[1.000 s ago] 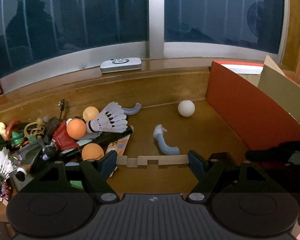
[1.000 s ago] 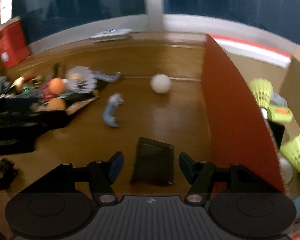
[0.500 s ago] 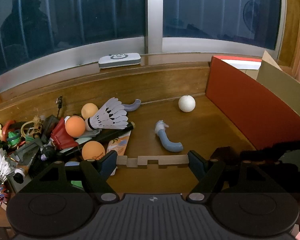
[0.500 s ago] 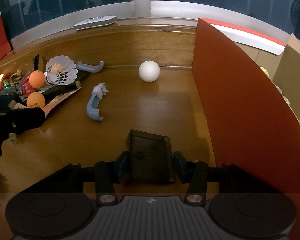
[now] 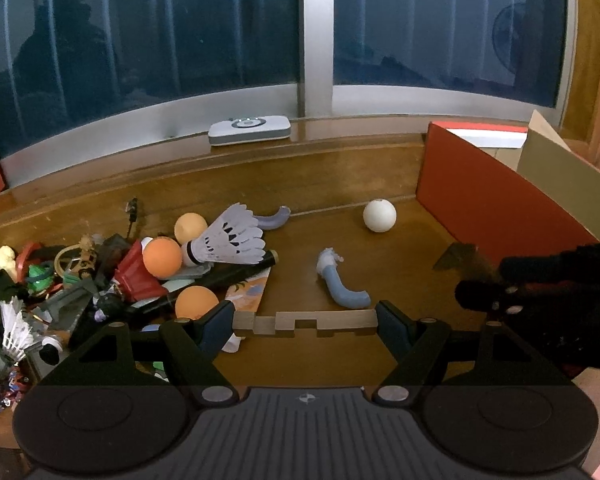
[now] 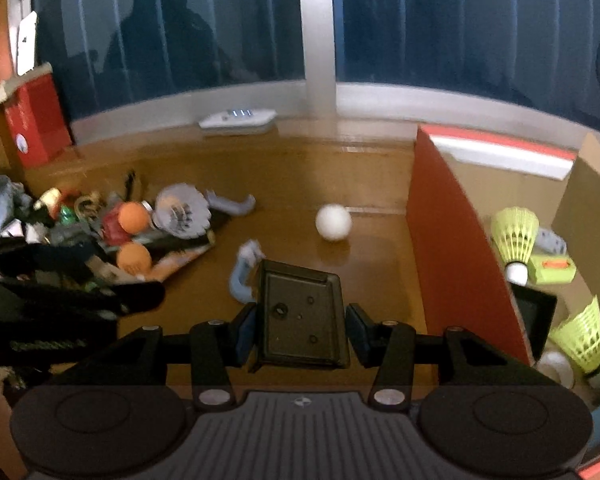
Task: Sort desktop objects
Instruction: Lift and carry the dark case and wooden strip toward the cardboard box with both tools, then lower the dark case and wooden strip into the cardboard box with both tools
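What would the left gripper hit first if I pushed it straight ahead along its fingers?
Likely the curved blue piece on the desk, just beyond the wooden strip held in the left gripper; depth is uncertain.

Your clearest lane is the bare middle of the bench [image 5: 308, 356], broken only by the white ball [image 5: 379, 216] and blue curved piece [image 5: 342, 282]. The toy pile [image 5: 100, 276] blocks your left; the red box wall [image 5: 496, 208] blocks your right.

blue curved piece [image 6: 242, 276]: lower end hidden behind the dark tray [image 6: 302, 316]
toy pile [image 6: 60, 220]: blurred, middle left
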### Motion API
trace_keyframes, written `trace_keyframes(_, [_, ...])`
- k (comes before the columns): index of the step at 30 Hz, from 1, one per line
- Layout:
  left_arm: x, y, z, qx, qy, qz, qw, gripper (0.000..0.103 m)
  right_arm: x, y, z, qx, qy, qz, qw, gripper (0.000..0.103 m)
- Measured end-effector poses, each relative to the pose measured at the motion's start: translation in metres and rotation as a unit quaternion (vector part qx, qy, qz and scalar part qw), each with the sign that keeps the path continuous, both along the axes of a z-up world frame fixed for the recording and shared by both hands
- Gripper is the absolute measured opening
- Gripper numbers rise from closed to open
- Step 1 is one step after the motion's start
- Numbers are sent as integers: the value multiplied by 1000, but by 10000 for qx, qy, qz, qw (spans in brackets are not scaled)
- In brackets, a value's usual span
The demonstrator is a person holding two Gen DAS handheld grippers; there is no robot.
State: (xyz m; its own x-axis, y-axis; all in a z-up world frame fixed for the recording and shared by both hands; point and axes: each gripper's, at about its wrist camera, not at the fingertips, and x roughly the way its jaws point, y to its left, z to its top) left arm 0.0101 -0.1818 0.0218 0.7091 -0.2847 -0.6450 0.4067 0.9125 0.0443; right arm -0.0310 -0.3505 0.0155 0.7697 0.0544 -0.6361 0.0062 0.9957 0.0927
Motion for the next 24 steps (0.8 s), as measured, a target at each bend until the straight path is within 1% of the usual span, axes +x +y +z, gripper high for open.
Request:
trace_keyframes(10, [-2, -7, 9, -5, -192, -51, 9998, 76, -12, -6, 27, 25, -331, 125, 9994, 50])
trace_keyframes(13, [-2, -11, 12, -13, -249, -87, 9997, 76, -17, -10, 35, 99, -408, 140, 9990, 50])
trace_keyframes(24, [-4, -24, 17, -35, -366, -143, 9992, 76, -28, -20, 49, 84, -592, 148, 9981, 50])
